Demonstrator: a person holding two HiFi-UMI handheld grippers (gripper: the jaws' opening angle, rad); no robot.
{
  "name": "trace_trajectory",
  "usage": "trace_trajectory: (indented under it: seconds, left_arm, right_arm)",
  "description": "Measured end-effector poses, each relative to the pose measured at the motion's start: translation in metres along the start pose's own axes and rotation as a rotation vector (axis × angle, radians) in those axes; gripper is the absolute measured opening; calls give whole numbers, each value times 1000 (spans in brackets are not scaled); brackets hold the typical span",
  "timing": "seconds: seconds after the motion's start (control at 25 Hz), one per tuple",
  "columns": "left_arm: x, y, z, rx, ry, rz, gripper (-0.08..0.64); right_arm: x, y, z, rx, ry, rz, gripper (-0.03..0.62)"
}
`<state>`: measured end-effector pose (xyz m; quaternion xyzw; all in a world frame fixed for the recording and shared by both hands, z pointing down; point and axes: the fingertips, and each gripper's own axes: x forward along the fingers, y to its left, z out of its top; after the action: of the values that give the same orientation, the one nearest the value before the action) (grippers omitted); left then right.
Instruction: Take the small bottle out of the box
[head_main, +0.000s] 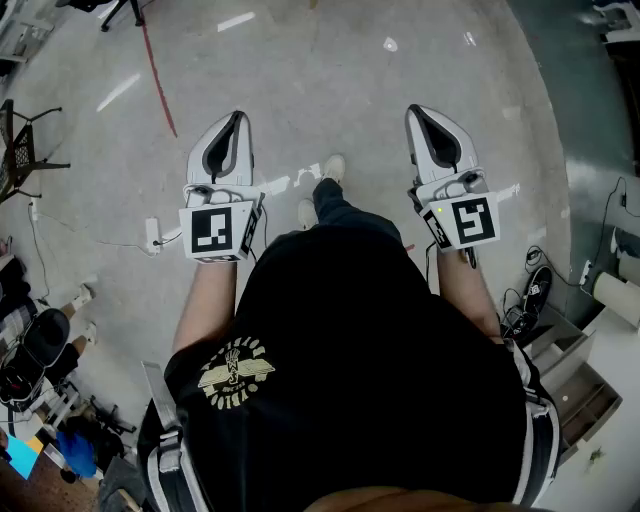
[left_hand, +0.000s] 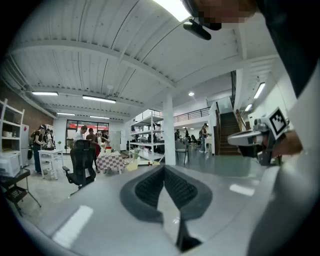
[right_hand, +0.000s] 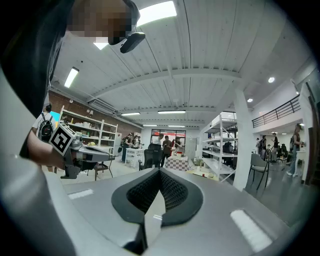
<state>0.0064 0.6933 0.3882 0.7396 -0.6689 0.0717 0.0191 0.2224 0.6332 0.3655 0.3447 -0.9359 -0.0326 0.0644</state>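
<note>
- Head view — neither the small bottle nor the box is shown. Only bare floor (head_main: 330, 70) is seen below the person, so where they are cannot be told.
- The left hand-held gripper (head_main: 237, 118) is pressed together with nothing between its jaws. The right hand-held gripper (head_main: 416, 112) is likewise closed and empty, as both gripper views confirm.
- A small bottle is judged light and stiff, perhaps slippery. A hold round its body, below the cap, is advised, though its material is unseen.
- No brand or label can be read. A gold emblem (head_main: 235, 372) on the black shirt (head_main: 380, 330) is too small to make out — the marker cube (head_main: 218, 232) on each gripper carries a pattern only.
</note>
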Motion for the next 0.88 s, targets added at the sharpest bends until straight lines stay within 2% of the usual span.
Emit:
trace_trajectory:
  seconds: [0.32,0.48,0.88]
  left_arm:
    - [30,-2,0,-13,6,-9,0]
    - [49,-3,-12,-35,39,-20,0]
    - [129,-9,-3,-23,40,-71,0]
  right_arm:
    - [16,-16,-9,21,27,26,8]
    - [22,-35,-16,62,35,6,8]
    - [57,-86,-34,110,58,-12,8]
